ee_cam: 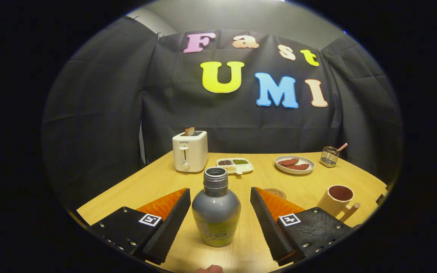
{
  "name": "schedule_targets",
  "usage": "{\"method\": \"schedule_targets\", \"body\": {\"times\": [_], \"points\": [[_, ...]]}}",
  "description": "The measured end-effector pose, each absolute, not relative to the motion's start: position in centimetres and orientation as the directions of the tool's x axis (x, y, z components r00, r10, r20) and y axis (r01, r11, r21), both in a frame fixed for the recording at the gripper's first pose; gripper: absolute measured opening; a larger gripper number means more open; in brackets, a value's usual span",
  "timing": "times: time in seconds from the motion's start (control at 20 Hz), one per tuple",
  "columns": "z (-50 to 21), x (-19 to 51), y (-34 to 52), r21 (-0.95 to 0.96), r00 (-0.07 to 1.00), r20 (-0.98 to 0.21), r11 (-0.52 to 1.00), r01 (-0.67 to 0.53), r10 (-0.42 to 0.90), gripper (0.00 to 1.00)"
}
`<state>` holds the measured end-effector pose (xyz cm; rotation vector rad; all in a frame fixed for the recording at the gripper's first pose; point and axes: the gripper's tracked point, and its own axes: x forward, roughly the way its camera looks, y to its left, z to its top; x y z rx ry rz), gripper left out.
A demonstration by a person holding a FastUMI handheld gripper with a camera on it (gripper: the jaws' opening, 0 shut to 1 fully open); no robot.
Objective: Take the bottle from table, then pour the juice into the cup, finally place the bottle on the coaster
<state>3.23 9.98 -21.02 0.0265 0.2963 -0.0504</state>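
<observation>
A grey bottle (216, 207) with a green label and an uncapped threaded neck stands upright on the wooden table (157, 182). My gripper (220, 193) is open, one finger on each side of the bottle with a gap to both, neither touching it. A cream cup (336, 200) with a dark inside and a wooden handle stands beyond the right finger. A round brown coaster (277, 192) lies flat just past the right fingertip, partly hidden by it.
At the back stand a white toaster (190, 151) with bread in it, a divided dish (235, 165) of grains, a white plate (294, 164) with red-brown food and a small wire holder (329, 156). A fingertip (211, 269) shows at the table's near edge.
</observation>
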Motion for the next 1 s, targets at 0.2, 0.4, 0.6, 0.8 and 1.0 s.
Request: {"method": "schedule_targets", "body": {"times": [0.2, 0.4, 0.6, 0.8, 1.0], "points": [[-22.7, 3.3, 10.1, 0.034, 0.947, -0.320, 0.998, 0.055, -0.041, 0.97], [-24.5, 3.2, 10.4, 0.043, 0.934, -0.356, 0.997, 0.061, -0.042, 0.97], [-26.1, 3.0, 10.6, 0.049, 0.918, -0.395, 0.997, 0.065, -0.040, 0.97], [-27.5, 3.0, 10.7, 0.055, 0.904, -0.425, 0.996, 0.076, -0.045, 0.97], [-28.4, 2.6, 10.4, 0.045, 0.892, -0.449, 0.995, 0.084, -0.055, 0.97]]}}
